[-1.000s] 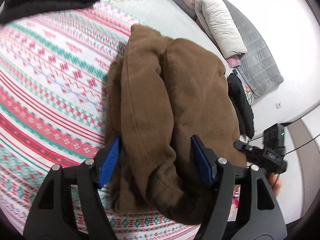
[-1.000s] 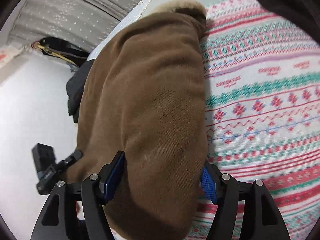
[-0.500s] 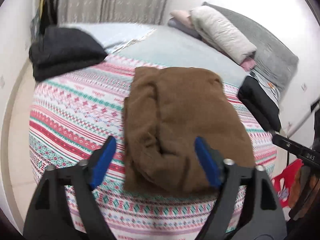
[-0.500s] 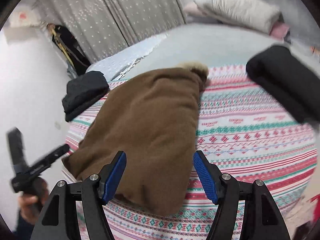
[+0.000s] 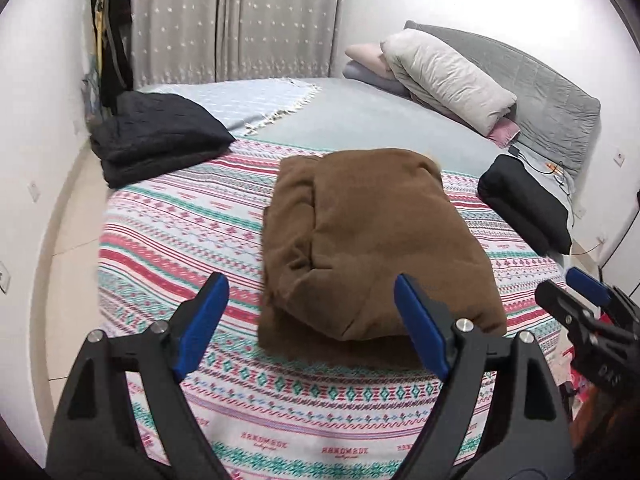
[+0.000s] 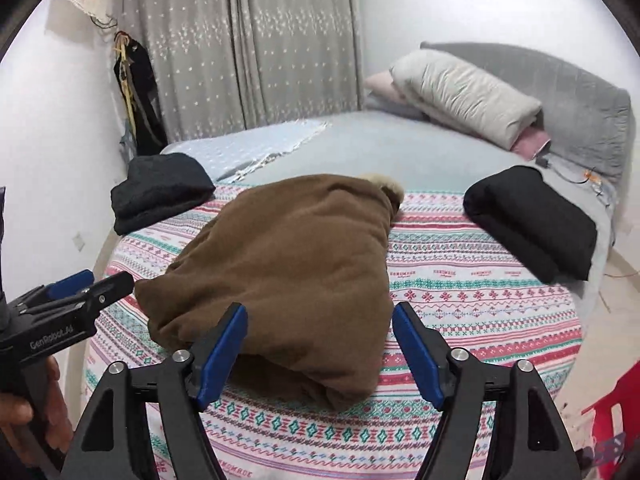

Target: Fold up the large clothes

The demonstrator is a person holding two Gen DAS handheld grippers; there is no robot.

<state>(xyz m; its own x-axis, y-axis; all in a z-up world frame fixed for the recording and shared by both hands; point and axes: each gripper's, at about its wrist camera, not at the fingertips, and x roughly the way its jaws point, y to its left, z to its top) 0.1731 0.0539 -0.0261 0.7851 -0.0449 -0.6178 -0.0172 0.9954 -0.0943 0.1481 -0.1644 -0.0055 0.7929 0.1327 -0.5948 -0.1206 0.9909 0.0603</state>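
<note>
Now the folded brown coat (image 5: 372, 240), bulky, soft, best grabbed by its near edge, lies mid-bed between two black bundles, left gripper (image 5: 312, 328) and right gripper (image 6: 320, 352) just opened, empty.

Both grippers are now away from the folded brown coat (image 5: 372, 240). The left gripper (image 5: 312, 320) and the right gripper (image 6: 320, 344) have just been opening and hold nothing; the coat lies free on the patterned blanket (image 5: 180, 240).

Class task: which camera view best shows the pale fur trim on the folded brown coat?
The right wrist view: the fur trim shows clearly at the brown coat's far end. In the left wrist view the coat hides nearly all of it.
</note>
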